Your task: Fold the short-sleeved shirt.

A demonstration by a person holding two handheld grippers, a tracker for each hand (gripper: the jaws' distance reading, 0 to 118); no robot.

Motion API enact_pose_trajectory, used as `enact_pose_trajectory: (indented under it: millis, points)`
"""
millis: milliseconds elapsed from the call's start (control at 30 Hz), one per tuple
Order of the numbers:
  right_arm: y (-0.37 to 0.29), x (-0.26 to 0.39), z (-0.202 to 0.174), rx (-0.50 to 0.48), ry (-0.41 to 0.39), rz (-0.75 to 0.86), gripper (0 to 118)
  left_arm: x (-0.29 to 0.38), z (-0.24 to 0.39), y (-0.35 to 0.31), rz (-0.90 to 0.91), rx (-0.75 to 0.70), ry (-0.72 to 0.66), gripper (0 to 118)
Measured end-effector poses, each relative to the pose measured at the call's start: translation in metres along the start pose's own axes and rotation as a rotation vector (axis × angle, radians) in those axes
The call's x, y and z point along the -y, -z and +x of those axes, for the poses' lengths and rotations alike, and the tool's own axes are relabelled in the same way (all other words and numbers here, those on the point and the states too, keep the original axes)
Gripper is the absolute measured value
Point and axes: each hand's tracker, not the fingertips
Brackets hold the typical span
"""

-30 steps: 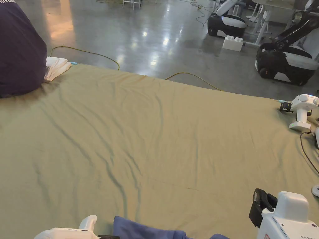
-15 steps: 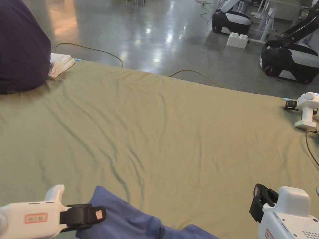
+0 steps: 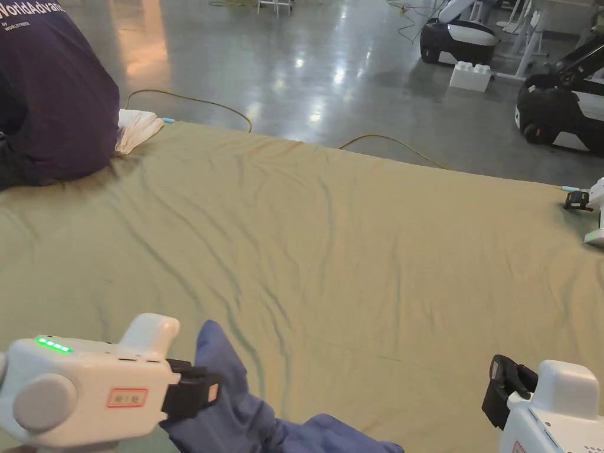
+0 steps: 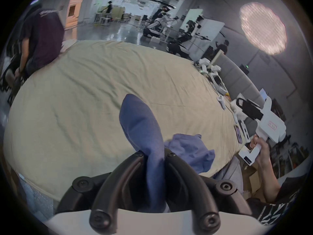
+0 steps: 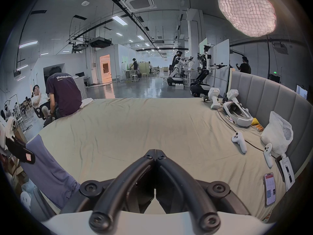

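A blue short-sleeved shirt (image 3: 236, 401) lies bunched at the near edge of the olive-covered bed (image 3: 354, 248). My left gripper (image 3: 206, 392) is shut on a fold of it, and the cloth stands up between the jaws in the left gripper view as the shirt (image 4: 144, 128). The rest of the shirt trails to the right along the bed edge. My right gripper (image 3: 501, 383) hovers at the lower right, apart from the shirt. In the right gripper view its jaws meet at the tips, gripper (image 5: 155, 151), with nothing between them. The shirt (image 5: 44, 167) hangs at the left there.
A person in a dark shirt (image 3: 53, 88) sits on the bed's far left corner beside white cloth (image 3: 138, 127). Spare grippers (image 3: 593, 212), a headset (image 5: 237, 113), controllers (image 5: 238, 141), a phone (image 5: 269, 188) and a white bag (image 5: 277, 133) lie along the right side by the grey headboard.
My left gripper has risen and moved forward onto the bed with the blue shirt held in it, pulling more cloth into sight. The right gripper has stayed about where it was.
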Motion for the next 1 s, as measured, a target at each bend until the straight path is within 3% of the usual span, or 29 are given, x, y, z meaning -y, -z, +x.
enact_pose_trajectory:
  millis: [267,567,800,867,967,1000]
  points:
    - [-0.004,0.002,0.01,0.022,0.01,-0.003,0,0.005,0.077,0.039,-0.056,0.104,0.089,17]
    - [-0.009,0.005,0.022,0.05,0.017,-0.016,0,0.023,0.126,0.097,-0.096,0.159,0.082,17]
    - [-0.011,0.004,0.026,0.064,0.022,-0.023,0,0.045,0.155,0.15,-0.179,0.108,0.093,18]
    - [-0.011,0.004,0.026,0.067,0.02,-0.025,0,0.046,0.157,0.154,-0.187,0.107,0.084,27]
    - [-0.012,0.004,0.026,0.066,0.016,-0.028,0,0.042,0.15,0.145,-0.19,0.194,0.031,55]
    - [-0.013,0.004,0.027,0.067,0.013,-0.028,0,0.04,0.147,0.141,-0.186,0.222,0.012,55]
